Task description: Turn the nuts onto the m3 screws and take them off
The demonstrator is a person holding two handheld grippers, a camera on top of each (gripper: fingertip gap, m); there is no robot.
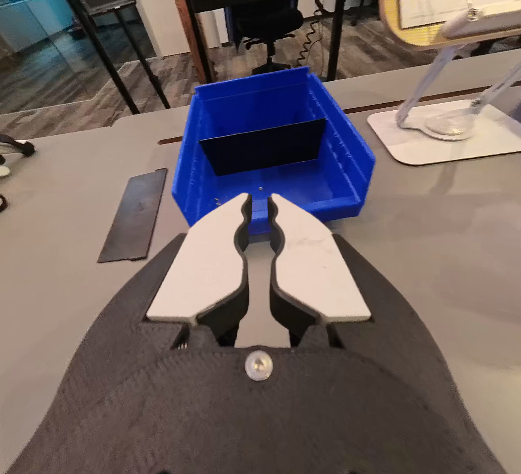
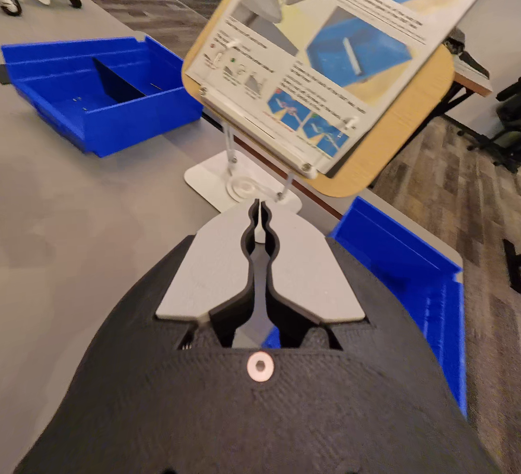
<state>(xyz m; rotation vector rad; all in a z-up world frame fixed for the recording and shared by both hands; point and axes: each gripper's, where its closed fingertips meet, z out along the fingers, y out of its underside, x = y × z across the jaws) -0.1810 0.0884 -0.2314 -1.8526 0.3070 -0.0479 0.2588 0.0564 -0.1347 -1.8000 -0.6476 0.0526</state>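
A blue bin [image 1: 346,150] with a black divider [image 1: 262,147] stands on the grey table just ahead of my left gripper [image 1: 259,199]. Small metal nuts [image 1: 217,200] lie on the floor of its near compartment. The left gripper is slightly open and empty, with its tips at the bin's front lip. In the right wrist view the same bin [image 2: 135,128] is at the far left, with small nuts [image 2: 76,99] inside. My right gripper [image 2: 259,204] is shut and empty and points at the base of a document stand. I cannot make out any screws for certain.
A document stand [image 2: 380,167] holding an instruction sheet rests on a white base [image 2: 208,173]; it also shows in the left wrist view [image 1: 439,139]. A second blue bin [image 2: 408,277] sits right of my right gripper. A loose black plate [image 1: 135,215] lies left of the first bin. About 45 cm separates my left fingertips from my right.
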